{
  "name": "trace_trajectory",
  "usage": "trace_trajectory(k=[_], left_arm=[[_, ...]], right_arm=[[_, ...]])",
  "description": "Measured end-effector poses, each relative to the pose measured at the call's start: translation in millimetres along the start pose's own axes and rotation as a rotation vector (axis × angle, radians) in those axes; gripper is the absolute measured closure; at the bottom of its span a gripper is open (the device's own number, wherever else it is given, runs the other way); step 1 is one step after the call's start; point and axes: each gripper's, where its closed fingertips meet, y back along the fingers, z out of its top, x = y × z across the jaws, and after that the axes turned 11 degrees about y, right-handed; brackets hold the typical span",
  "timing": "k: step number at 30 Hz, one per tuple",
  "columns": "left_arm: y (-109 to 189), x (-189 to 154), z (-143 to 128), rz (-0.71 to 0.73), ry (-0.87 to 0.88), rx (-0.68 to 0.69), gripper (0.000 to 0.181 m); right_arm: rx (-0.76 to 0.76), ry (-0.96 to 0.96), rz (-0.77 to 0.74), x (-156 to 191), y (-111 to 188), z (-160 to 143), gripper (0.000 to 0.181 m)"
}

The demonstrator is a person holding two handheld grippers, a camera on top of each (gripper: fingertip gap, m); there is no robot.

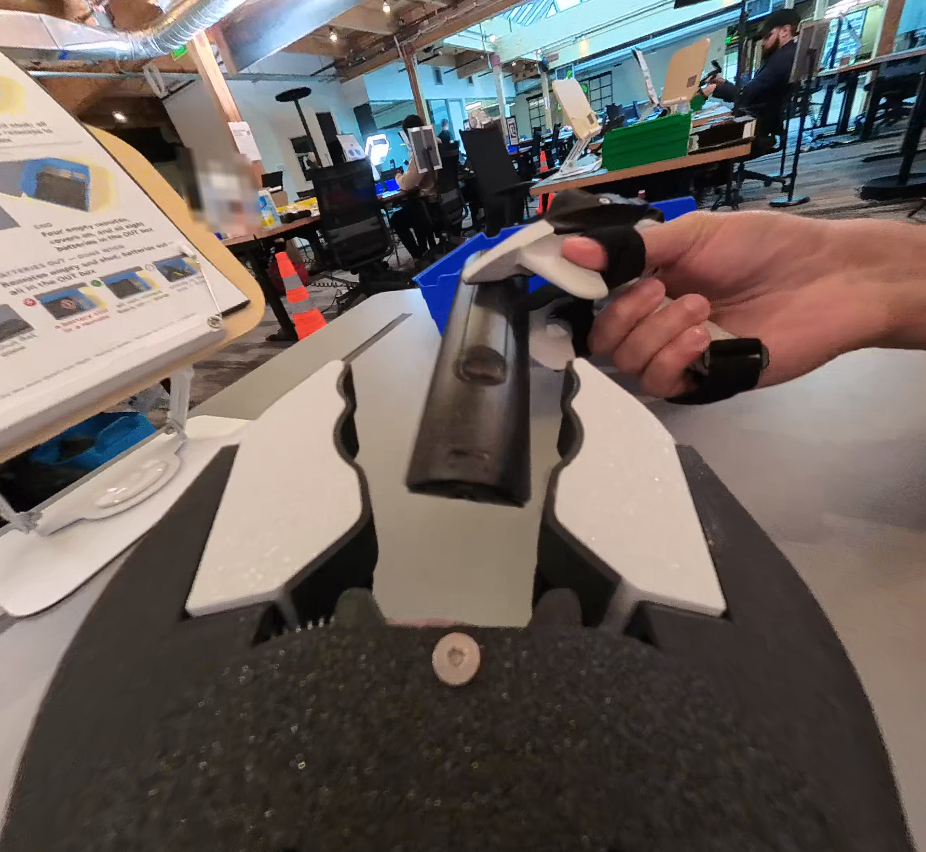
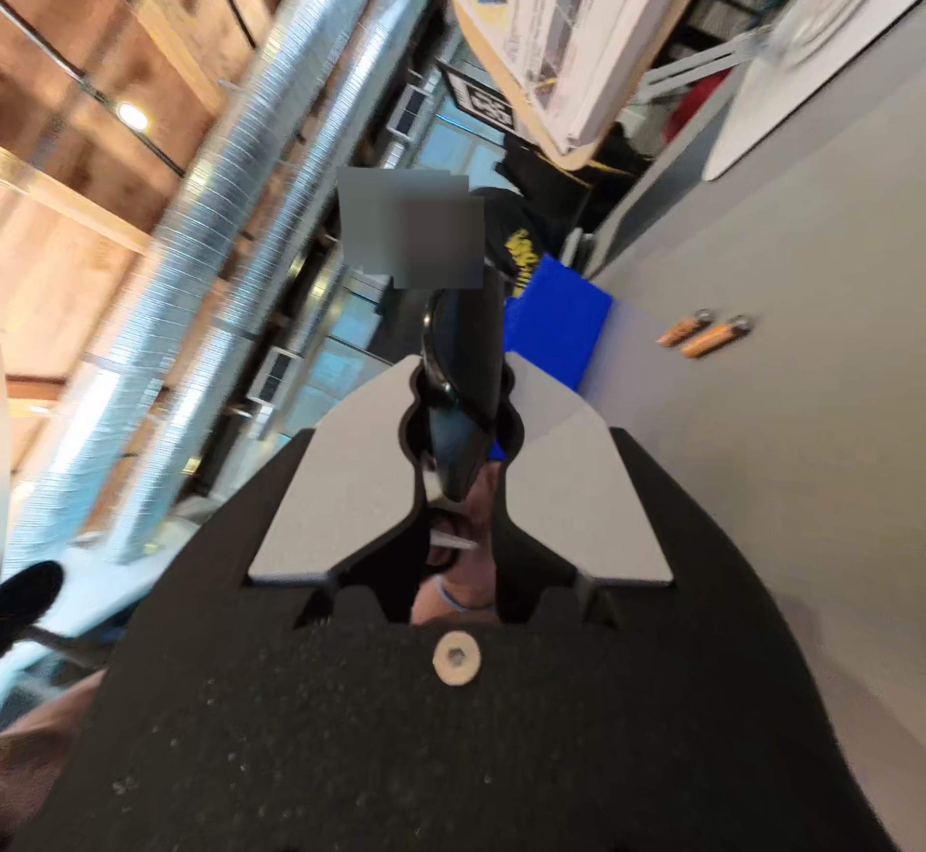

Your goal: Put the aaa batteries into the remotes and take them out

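The long black plastic remote point(image 1: 473, 394) hangs in the air above the pale grey tabletop point(image 1: 781, 467), its back side and a recessed oval latch facing the left wrist camera. Its far end is clamped between the white fingers of the right hand-held gripper point(image 1: 501, 259), gripped by a person's hand point(image 1: 711, 307). The near end lies between the spread fingers of the left hand-held gripper point(image 1: 458, 377), touching neither.

The right wrist view alone shows the glossy remote point(image 2: 463, 377) pinched edge-on in the right hand-held gripper point(image 2: 461, 367), and two orange AAA batteries point(image 2: 706, 334) lying side by side on the tabletop point(image 2: 801, 427), near a blue plastic bin point(image 2: 551, 322). The left wrist view alone shows a white illustrated instruction sheet on a tilted wooden stand point(image 1: 95, 257) at the tabletop's left.
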Motion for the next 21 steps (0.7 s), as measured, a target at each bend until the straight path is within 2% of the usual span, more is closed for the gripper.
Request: trace_trajectory(k=[2,3,5,7,10,13,15,19,21], left_arm=[[0.3,-1.8,-3.4,-0.007,-0.062,0.033,0.109],[-0.9,0.0,-11.5,0.012,-0.111,0.088,0.115],[-3.9,0.6,-28.7,0.021,-0.177,0.197,0.115],[-5.7,-5.5,-40.2,-0.023,-0.149,0.273,0.117],[-7.7,-7.7,-61.0,-0.053,-0.095,0.406,0.112],[-8.7,-8.4,-69.4,-0.064,-0.045,0.451,0.110],[-9.6,-10.5,-72.3,-0.065,-0.033,0.468,0.114],[-9.3,-7.8,-71.4,-0.059,0.015,0.482,0.119],[-8.6,-11.8,-62.3,-0.118,0.112,0.441,0.120]], right_arm=[[0.031,0.066,-0.068,-3.9,3.2,0.6,0.156],[0.054,0.078,-0.080,-2.7,2.6,-1.9,0.157],[0.088,0.111,-0.097,1.9,-0.9,-8.2,0.157],[0.102,0.187,-0.115,5.7,-4.2,-11.4,0.157],[0.079,0.183,-0.094,12.9,-6.5,-9.0,0.157],[0.036,0.188,-0.100,15.1,-4.6,-1.8,0.156],[0.045,0.173,-0.097,17.0,-7.7,-7.6,0.157],[0.042,0.280,-0.105,24.2,-10.6,-8.9,0.156],[0.064,0.343,0.010,39.4,-14.7,-7.5,0.151]])
